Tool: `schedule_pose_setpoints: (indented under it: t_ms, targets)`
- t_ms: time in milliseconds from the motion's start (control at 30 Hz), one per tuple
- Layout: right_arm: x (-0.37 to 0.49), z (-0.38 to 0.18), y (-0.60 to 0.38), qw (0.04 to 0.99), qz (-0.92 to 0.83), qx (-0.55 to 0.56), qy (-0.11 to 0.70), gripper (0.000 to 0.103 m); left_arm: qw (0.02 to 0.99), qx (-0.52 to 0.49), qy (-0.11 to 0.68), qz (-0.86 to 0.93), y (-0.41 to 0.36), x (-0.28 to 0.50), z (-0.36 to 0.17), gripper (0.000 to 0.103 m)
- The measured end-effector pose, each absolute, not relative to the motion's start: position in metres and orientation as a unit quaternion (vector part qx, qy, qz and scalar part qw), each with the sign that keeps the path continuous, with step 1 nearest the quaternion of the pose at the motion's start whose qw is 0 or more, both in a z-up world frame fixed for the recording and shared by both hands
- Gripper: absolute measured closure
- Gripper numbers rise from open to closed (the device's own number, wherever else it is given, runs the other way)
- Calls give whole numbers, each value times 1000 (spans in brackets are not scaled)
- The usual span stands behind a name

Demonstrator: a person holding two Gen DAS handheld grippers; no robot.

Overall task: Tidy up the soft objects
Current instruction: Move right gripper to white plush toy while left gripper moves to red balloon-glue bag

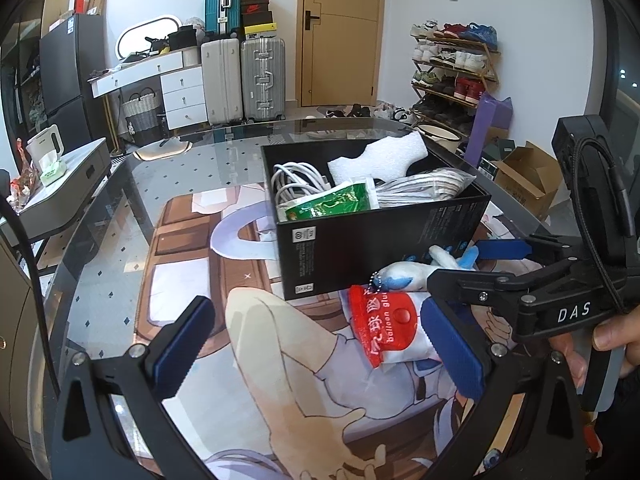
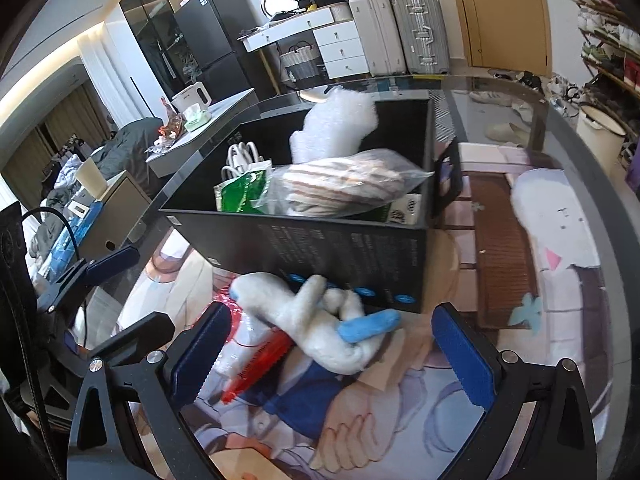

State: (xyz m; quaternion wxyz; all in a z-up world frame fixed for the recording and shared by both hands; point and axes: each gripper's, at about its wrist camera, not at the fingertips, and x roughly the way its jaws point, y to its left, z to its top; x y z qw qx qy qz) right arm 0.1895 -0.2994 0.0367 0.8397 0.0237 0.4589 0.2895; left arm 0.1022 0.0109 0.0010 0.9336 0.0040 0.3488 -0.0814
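A black box (image 1: 344, 252) (image 2: 320, 248) stands on the printed mat and holds white cables (image 1: 296, 182), a green packet (image 1: 332, 202) (image 2: 240, 194), white foam (image 1: 380, 158) (image 2: 336, 124) and a bagged striped cloth (image 1: 424, 190) (image 2: 344, 186). A white and blue plush toy (image 2: 320, 320) (image 1: 404, 276) lies in front of the box, partly on a red balloon glue packet (image 1: 382, 326) (image 2: 260, 364). My right gripper (image 2: 334, 360) is open, its pads either side of the toy, low over it. My left gripper (image 1: 324, 352) is open, the packet by its right pad.
The glass table (image 1: 168, 176) carries a printed anime mat (image 1: 260, 360). Suitcases (image 1: 244, 76), a white desk, a shoe rack (image 1: 456, 68) and cardboard boxes stand beyond the table. A side table with a kettle (image 1: 44, 148) is at the left.
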Motion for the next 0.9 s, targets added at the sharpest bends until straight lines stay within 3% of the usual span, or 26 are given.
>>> schedule_pose_setpoints:
  t_ms: [667, 900]
  targets:
    - [187, 30, -281, 848, 243, 34, 469, 1, 934, -10, 351, -64, 28, 103, -1, 0]
    - [184, 31, -297, 854, 230, 37, 466, 7, 933, -12, 353, -64, 28, 104, -1, 0]
